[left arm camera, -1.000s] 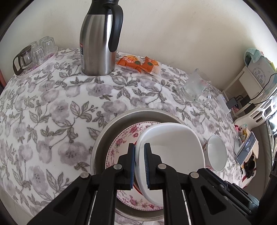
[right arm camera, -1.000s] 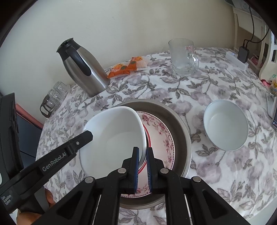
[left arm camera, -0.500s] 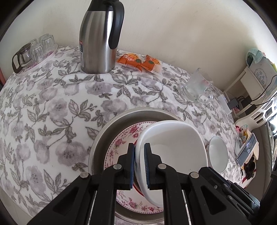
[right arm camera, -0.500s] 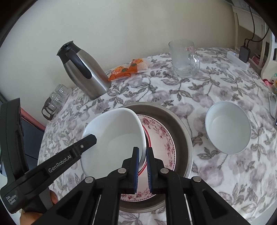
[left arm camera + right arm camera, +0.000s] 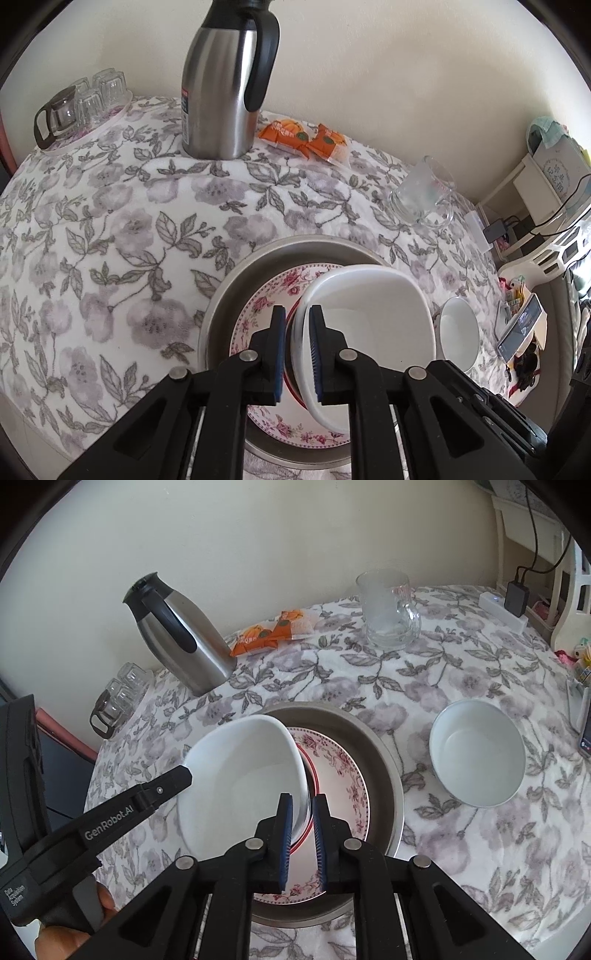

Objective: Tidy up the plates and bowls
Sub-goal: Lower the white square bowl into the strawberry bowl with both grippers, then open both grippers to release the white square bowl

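A large white bowl [image 5: 373, 325] [image 5: 240, 779] is held between both grippers above a stack: a red-rimmed dish [image 5: 312, 775], a floral plate [image 5: 262, 306] [image 5: 343, 771] and a metal pan [image 5: 229, 291] [image 5: 384, 760]. My left gripper [image 5: 297, 354] is shut on the bowl's left rim. My right gripper [image 5: 303, 838] is shut on its right rim. The left gripper also shows in the right wrist view [image 5: 110, 823]. A smaller white bowl [image 5: 478, 751] [image 5: 458, 334] sits on the table right of the pan.
A steel thermos jug [image 5: 225, 81] [image 5: 177, 638], orange snack packets [image 5: 303, 138], a glass mug [image 5: 423, 195] [image 5: 388, 611] and a tray of small glasses [image 5: 81, 101] stand at the back of the floral tablecloth [image 5: 110, 229]. A power strip and charger [image 5: 509, 602] lie far right.
Both grippers and the large white bowl have risen a little above the stack; the grip is unchanged.
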Motion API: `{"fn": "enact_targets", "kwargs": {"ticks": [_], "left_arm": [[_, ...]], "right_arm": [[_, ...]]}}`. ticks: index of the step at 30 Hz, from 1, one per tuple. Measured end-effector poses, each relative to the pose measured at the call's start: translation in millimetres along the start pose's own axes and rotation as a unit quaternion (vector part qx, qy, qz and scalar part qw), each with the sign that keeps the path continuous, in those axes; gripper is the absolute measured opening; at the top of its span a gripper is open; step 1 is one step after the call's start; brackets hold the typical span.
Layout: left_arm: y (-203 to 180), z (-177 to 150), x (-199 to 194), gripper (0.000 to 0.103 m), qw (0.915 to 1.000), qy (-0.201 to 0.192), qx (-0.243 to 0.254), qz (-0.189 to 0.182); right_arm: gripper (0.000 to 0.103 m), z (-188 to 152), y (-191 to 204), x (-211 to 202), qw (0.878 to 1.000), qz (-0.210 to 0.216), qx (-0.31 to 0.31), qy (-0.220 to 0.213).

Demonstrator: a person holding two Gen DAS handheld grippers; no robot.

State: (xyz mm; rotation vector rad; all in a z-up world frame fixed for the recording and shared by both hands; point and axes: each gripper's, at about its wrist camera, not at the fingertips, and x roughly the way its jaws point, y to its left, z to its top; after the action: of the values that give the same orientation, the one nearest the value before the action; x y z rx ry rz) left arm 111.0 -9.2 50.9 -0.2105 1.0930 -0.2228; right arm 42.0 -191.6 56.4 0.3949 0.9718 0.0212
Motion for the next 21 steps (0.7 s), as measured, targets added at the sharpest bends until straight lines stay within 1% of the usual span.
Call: {"fn": "enact_targets", "kwargs": {"ticks": [1, 2, 3, 4, 5, 6, 7, 8, 9, 11, 13, 16, 17, 18, 19, 21], "left_arm": [[0, 1, -4, 0.019, 1.0, -0.005, 0.001, 0.002], [0, 1, -6, 0.025, 1.0, -0.008, 0.0, 0.004], [0, 2, -10, 0.034, 0.9999, -0.013, 0.0, 0.006], [0, 2, -13, 0.039, 0.9998, -0.018, -0.001, 0.009], [0, 2, -15, 0.052, 0.9997, -0.021, -0.002, 0.012], [1, 3, -16, 0.063, 0.9996, -0.022, -0.006, 0.018], [1, 3, -16, 0.065, 0.9994, -0.021, -0.008, 0.024], [1, 3, -15, 0.067, 0.9993, -0.019, -0.009, 0.03], [1, 2, -14, 0.067, 0.9992, -0.016, -0.009, 0.034], [3, 1, -8, 0.067, 0.9989, -0.008, -0.01, 0.045], [5, 0, -4, 0.068, 0.9983, 0.0, -0.014, 0.057], [10, 0, -3, 0.071, 0.9971, -0.004, -0.02, 0.073], [12, 0, -4, 0.077, 0.9967, -0.007, -0.024, 0.077], [13, 0, -6, 0.085, 0.9964, -0.011, -0.028, 0.08], [15, 1, -7, 0.087, 0.996, -0.016, -0.031, 0.082], [18, 2, -10, 0.087, 0.9949, -0.024, -0.036, 0.091]], "right_arm": [[0.016, 0, -2, -4, 1.0, 0.0, 0.001, -0.004], [0.02, 1, -3, -8, 1.0, -0.003, 0.002, -0.01], [0.024, 1, -4, -11, 1.0, -0.006, 0.003, -0.014], [0.034, 0, -6, -13, 1.0, -0.011, 0.006, -0.018], [0.049, 1, -7, -14, 1.0, -0.017, 0.009, -0.02], [0.055, 0, -8, -15, 0.999, -0.027, 0.006, -0.024], [0.059, 0, -8, -16, 0.999, -0.033, 0.002, -0.026], [0.062, 0, -8, -15, 0.999, -0.037, 0.0, -0.027], [0.063, 0, -9, -15, 0.999, -0.038, 0.0, -0.026], [0.071, 0, -12, -12, 0.999, -0.038, 0.002, -0.024], [0.075, -1, -15, -10, 0.999, -0.045, 0.001, -0.023], [0.081, -1, -17, -7, 0.998, -0.055, -0.001, -0.023], [0.084, -1, -18, -7, 0.998, -0.055, 0.0, -0.022], [0.085, -1, -18, -6, 0.998, -0.054, 0.0, -0.022], [0.087, -1, -19, -6, 0.998, -0.053, 0.001, -0.023], [0.087, -1, -19, -5, 0.998, -0.052, 0.0, -0.023]]}}
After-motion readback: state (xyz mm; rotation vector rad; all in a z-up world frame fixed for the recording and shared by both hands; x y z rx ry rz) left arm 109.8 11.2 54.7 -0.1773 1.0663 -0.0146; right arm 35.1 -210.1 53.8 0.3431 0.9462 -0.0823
